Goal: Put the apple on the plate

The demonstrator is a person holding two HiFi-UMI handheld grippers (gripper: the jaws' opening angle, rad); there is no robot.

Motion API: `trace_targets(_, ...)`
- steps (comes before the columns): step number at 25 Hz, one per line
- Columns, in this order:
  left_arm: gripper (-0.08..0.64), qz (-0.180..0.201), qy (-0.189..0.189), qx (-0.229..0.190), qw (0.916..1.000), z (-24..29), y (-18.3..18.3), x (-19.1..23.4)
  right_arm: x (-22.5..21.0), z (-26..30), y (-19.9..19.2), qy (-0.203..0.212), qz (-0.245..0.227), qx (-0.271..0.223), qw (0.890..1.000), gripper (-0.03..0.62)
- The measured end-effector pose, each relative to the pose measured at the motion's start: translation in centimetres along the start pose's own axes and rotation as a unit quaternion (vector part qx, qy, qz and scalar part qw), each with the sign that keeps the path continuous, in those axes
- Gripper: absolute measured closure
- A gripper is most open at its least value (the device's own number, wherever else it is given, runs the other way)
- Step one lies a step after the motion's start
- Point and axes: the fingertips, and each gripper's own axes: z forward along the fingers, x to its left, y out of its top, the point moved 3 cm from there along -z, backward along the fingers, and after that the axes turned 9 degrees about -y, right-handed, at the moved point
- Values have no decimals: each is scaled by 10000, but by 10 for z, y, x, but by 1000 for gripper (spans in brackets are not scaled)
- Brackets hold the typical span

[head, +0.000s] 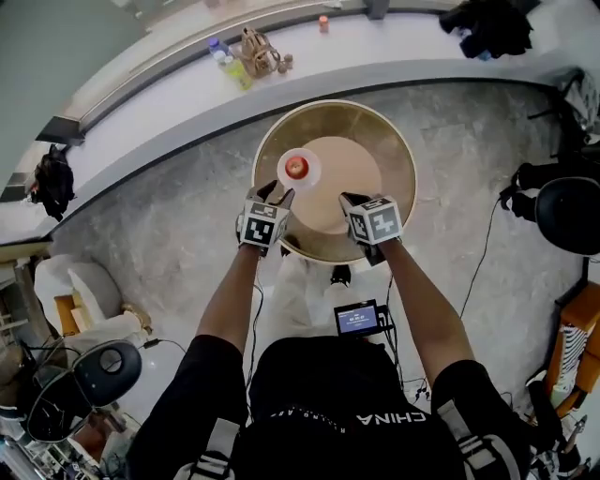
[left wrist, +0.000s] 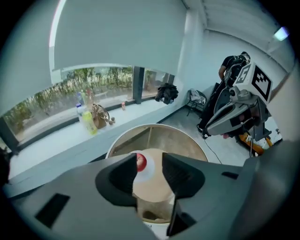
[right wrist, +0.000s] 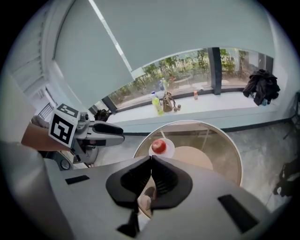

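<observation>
A red apple [head: 296, 168] lies on a small white plate [head: 312, 179] at the left of the round table's [head: 398, 141] tan middle. Both grippers hang above the table's near edge, apart from the plate. My left gripper [head: 275, 195] is just on the near side of the plate, its jaws open with nothing between them. Through that gap the left gripper view shows the apple [left wrist: 141, 161] and plate [left wrist: 150, 172] far below. My right gripper [head: 354, 200] is shut and empty, its tips touching. The right gripper view shows the apple [right wrist: 159, 146] on its plate [right wrist: 168, 151] beyond the jaws.
A long white sill [head: 169, 103] curves behind the table, with bottles and a small brown bag [head: 258, 52] on it. Dark clothing [head: 487, 28] lies at its right end. A small screen [head: 358, 319] hangs at my chest. Chairs and gear stand left and right on the floor.
</observation>
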Motion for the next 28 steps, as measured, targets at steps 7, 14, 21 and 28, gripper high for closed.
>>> trace_targets(7,541,-320,154,-443,9984,-84,8,-82,29,-89,4,-71,-411,-505,9979,563)
trace_targets(14,543,-309,376,-550,9973,-122,-5,-137,19,-156,-15,-24,-746,-885,9933,563)
trace_targets(21,543,-210,461,-331,9982,-155,-45,-182,45,-174,-66,105,-870,-728,9935,563)
trace_targets(28,543,-46,158,-317,9994,-175,-91,-208,71,-189,-123,-80,-810,-619,9948,565)
